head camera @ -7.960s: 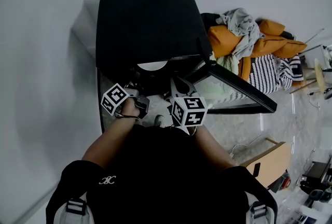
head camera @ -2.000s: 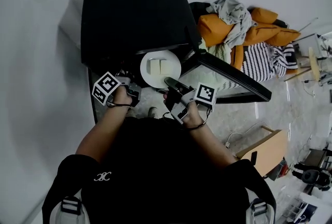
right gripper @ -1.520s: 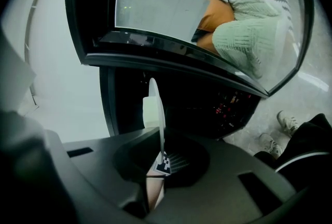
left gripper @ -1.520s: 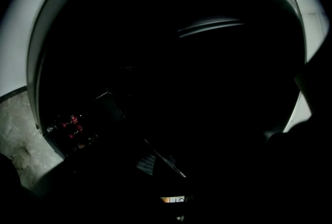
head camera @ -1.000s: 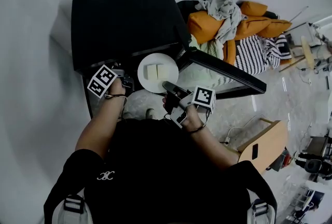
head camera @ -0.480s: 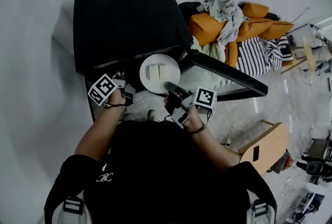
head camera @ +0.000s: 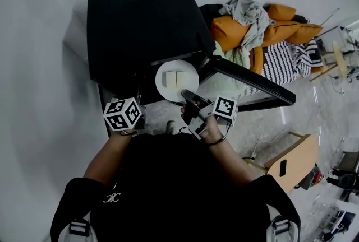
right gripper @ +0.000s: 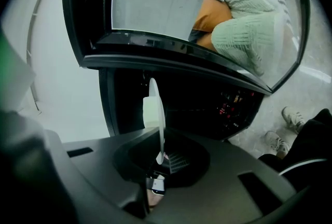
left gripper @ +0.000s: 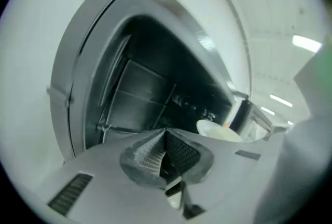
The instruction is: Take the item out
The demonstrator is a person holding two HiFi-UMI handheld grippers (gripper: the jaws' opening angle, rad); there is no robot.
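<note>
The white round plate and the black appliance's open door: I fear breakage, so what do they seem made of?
White round plate: likely glazed ceramic, possibly melamine; it looks smooth and opaque, with a thin even rim. Open appliance door: glossy black frame, plastic or painted metal, around a clear glass-like panel; heaped clothes show through it.

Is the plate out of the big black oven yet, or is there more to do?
Nearly. Done: the oven door hangs open, and the white plate with two pale blocks is out in front of the opening. In hand: the right gripper pinches the plate's rim; the left gripper has just closed on nothing. Left: carry the plate away and set it down somewhere.
</note>
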